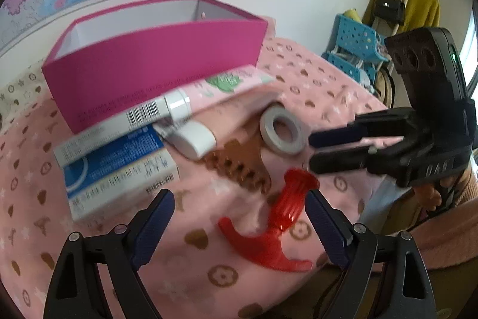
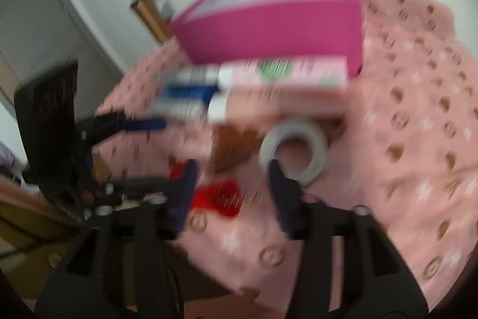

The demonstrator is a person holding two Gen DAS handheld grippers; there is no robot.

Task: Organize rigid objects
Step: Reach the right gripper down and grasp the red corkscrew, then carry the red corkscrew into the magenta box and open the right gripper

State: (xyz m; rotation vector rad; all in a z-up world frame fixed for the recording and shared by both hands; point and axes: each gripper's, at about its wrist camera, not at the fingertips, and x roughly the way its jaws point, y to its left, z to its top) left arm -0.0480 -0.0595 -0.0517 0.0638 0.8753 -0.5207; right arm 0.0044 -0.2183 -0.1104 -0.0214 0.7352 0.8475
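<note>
Two tubes (image 1: pixel 209 91) lengthwise along pink box (image 1: pixel 155 62).

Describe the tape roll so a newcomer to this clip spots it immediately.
Start at the magenta box on the pink blanket. In front of it lie tubes and cartons; the tape roll lies flat just right of them, beside the brown comb. It is the only ring there: pale grey, with an open centre.
</note>
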